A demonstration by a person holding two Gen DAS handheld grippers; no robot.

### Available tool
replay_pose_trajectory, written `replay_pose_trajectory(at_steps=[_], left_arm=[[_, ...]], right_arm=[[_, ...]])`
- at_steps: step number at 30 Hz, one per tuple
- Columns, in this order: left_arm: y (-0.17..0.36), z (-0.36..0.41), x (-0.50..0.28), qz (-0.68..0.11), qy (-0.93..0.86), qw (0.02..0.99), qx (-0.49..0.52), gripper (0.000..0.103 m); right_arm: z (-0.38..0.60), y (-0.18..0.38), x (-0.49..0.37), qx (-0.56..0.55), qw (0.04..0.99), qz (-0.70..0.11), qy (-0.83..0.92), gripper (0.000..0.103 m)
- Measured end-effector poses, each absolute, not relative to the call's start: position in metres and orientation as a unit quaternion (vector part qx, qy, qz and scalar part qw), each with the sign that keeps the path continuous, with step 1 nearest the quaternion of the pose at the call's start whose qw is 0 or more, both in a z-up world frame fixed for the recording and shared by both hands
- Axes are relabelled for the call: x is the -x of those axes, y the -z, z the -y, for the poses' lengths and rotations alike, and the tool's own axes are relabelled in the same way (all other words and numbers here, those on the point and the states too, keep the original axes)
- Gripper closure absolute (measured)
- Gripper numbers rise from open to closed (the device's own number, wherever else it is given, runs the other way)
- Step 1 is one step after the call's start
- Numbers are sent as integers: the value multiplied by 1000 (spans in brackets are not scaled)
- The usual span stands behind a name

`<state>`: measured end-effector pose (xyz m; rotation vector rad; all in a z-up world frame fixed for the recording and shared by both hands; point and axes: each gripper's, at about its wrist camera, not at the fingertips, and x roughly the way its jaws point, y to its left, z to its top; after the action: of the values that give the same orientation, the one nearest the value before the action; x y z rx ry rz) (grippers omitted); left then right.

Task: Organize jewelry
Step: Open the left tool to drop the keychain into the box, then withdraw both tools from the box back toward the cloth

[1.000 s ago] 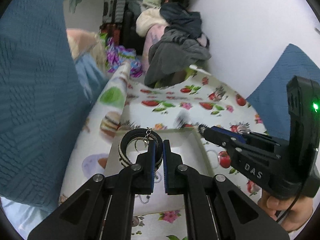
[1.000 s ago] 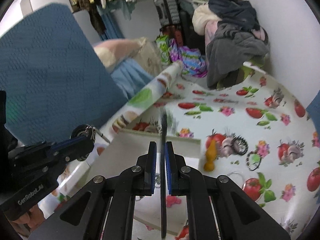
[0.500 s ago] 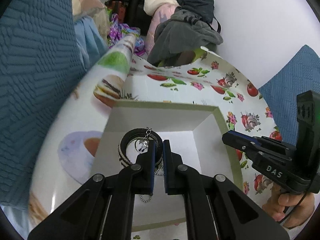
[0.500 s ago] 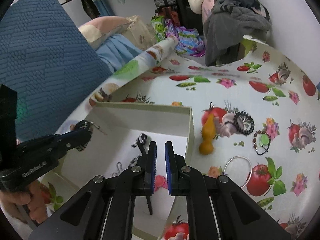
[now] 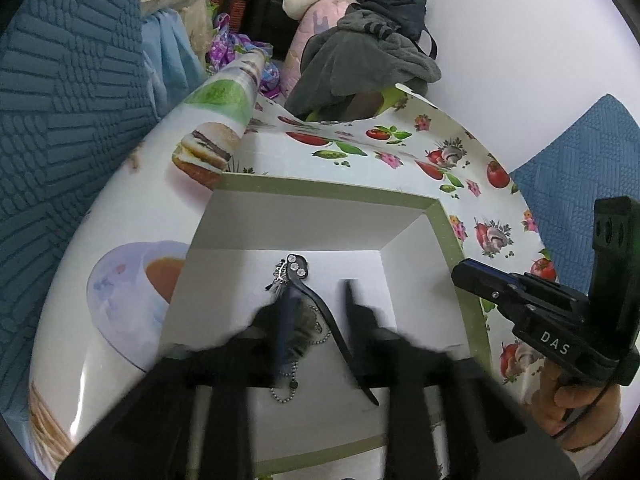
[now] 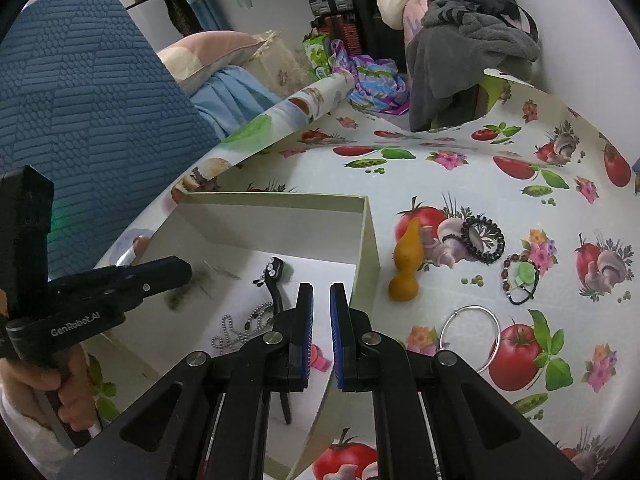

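A shallow white box with a green rim (image 5: 332,190) (image 6: 362,240) lies on the fruit-print tablecloth. Inside it lie a black strap with white stones (image 5: 298,270) (image 6: 276,276) and a silver ball chain (image 6: 236,326). My left gripper (image 5: 316,312) hovers over the box with jaws blurred and parted; a blurred dark bracelet (image 5: 300,330) shows beside its left finger, also as a smear in the right wrist view (image 6: 196,280). My right gripper (image 6: 321,308) is slightly open and empty above the box's right wall.
On the cloth right of the box lie an orange gourd charm (image 6: 406,264), a black bead bracelet (image 6: 482,238), a brown bead bracelet (image 6: 520,278) and a silver bangle (image 6: 472,338). Blue cushions and piled clothes (image 6: 468,36) surround the table.
My left gripper has opened and the black bracelet it held is dropping into the box. My right gripper has let go of the black strap, which now lies in the box.
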<state>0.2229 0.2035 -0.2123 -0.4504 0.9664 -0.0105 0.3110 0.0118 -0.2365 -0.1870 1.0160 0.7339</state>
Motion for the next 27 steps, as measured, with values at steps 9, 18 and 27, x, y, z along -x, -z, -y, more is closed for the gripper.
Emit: replay_pose_trajectory(at_steps=[9,18,27], left_arm=[[198,-207,-220,-439,-13,873,211,53],[147,-203,-218,-397,-33,896,198,53],[95,-176,-210,-359,-33,917,170,53]], right_arm=[[0,230,-315,63,803,-471,-360,96],[21,199,-320,57,822,-442,-354,96],[54,157,-318,46,847,-401,-346,96]])
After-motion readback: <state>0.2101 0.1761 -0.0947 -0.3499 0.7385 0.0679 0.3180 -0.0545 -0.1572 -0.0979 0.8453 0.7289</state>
